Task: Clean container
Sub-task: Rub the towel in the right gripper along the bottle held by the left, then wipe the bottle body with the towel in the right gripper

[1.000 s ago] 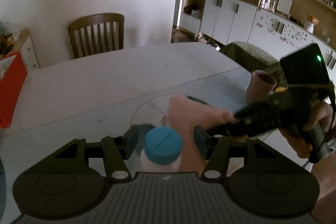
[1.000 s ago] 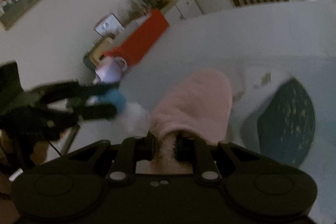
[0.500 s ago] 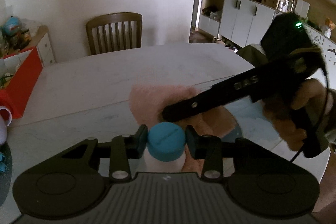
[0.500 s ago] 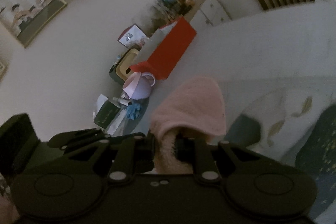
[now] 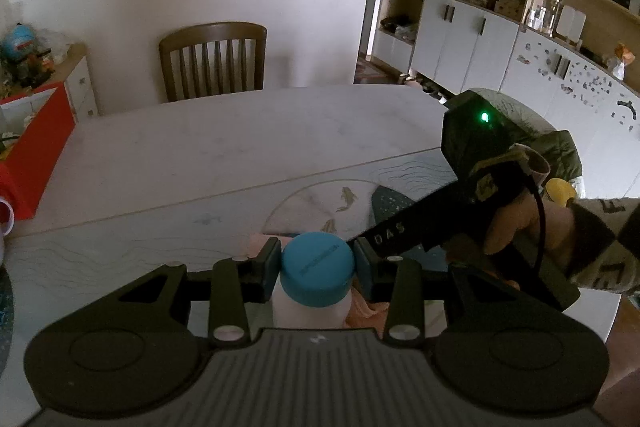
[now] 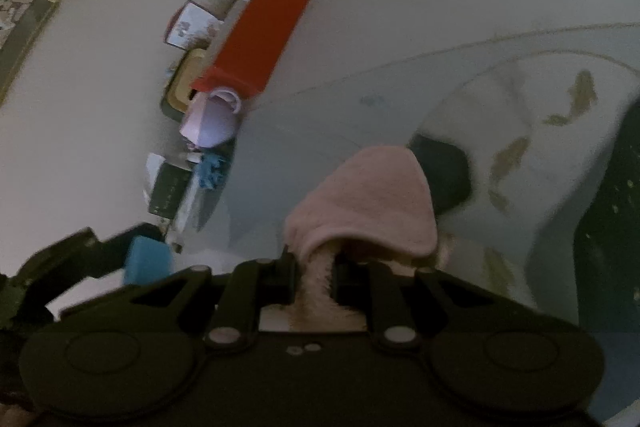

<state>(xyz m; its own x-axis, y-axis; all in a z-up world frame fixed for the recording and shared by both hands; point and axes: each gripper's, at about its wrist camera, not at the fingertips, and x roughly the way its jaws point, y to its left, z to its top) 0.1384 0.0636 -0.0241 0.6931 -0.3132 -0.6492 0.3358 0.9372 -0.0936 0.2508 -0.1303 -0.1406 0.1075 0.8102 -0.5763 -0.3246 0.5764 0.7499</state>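
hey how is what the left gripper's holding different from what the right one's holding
The left gripper clamps a rigid white bottle by its blue cap; the right gripper pinches a soft pink cloth. The bottle stands upright, while the cloth bunches and droops over the fingers. Both are held shut above the table.

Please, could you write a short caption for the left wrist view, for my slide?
Left gripper shut on a white bottle's blue cap, while the right gripper brings a pink cloth beside it.
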